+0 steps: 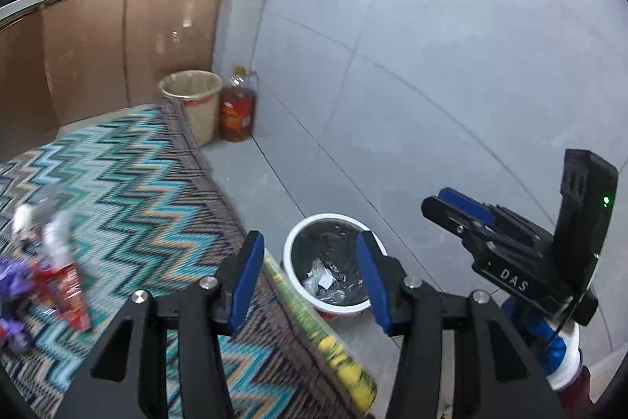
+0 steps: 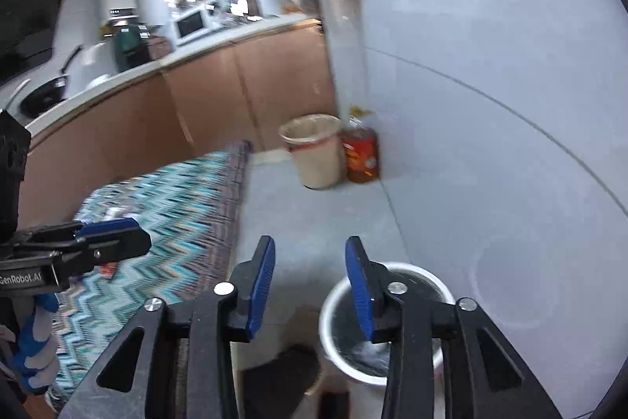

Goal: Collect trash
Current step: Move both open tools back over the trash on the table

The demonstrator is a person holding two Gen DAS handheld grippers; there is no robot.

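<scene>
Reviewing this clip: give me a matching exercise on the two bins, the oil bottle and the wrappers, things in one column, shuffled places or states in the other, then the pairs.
Things:
1. white bin
2. beige bin
3. oil bottle
4. wrappers

Places or states:
A. lying on the zigzag tablecloth
B. black liner, clear plastic scraps inside
C. in the wall corner, amber and red
D. beside the brown cabinets, pale liner

Pairs: 1-B, 2-D, 3-C, 4-A
</scene>
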